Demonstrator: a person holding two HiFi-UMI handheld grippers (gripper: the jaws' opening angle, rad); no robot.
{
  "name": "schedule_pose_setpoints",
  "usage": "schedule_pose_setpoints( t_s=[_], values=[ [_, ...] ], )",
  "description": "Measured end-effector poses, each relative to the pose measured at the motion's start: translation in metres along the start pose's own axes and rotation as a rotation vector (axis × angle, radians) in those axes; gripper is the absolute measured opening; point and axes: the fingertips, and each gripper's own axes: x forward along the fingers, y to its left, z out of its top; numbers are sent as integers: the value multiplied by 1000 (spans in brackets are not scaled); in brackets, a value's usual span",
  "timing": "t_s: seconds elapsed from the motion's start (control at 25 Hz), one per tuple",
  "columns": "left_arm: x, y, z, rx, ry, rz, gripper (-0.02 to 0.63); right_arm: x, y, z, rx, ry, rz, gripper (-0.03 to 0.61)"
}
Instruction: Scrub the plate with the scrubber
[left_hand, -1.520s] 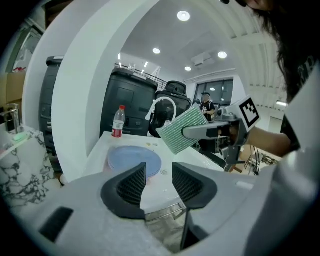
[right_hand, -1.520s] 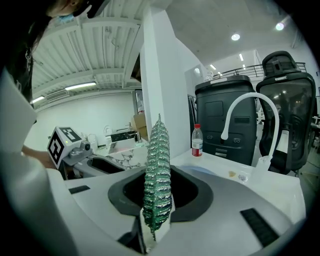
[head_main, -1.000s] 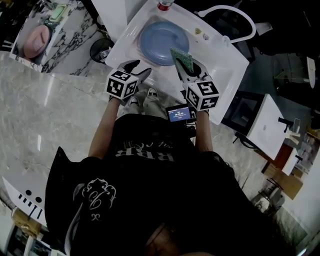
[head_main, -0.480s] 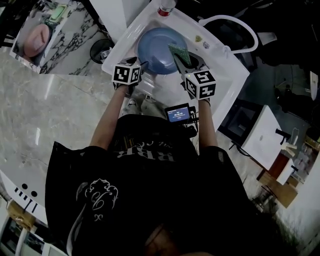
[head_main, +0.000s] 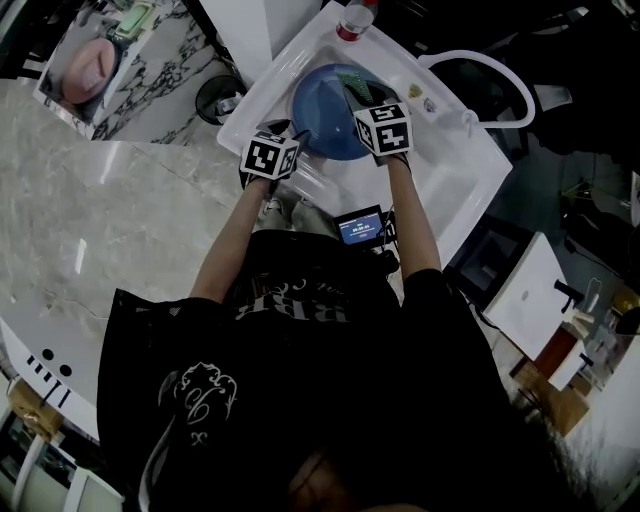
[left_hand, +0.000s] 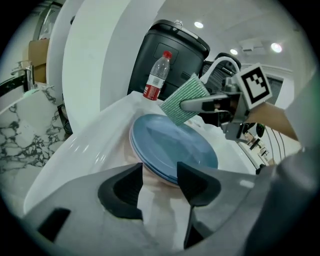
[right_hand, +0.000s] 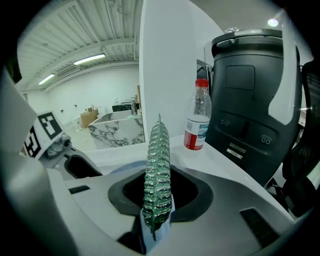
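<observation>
One white sink (head_main: 455, 190) holds a round blue plate (left_hand: 175, 147) lying in its basin. Left hand-held gripper (left_hand: 160, 176) faces the plate's near rim, its jaws spread but closing, with the rim at the gap between their tips and not yet pinched. Right hand-held gripper (right_hand: 156, 216) is clamped on a green scrubber (right_hand: 158, 170), held over the plate's far side and not clearly touching it. Small water bottle (left_hand: 156, 75) stands on the sink's back edge. Scrubbing looks about to begin: next, probably, the left steadies the rim while the scrubber comes down onto the blue surface
</observation>
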Motion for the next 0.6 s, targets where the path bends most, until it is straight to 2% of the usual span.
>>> schedule_pose_setpoints(
  t_s=[0.2, 0.32, 0.6],
  values=[
    [-1, 1, 0, 7, -10, 11, 222, 32, -18, -13, -27, 102, -63, 91],
    [-2, 0, 0, 16, -12, 12, 219, 44, -16, -26, -70, 164, -69, 91],
    [-3, 0, 0, 21, -19, 8, 218, 56, 10, -21, -189, 177, -34, 92]
  ],
)
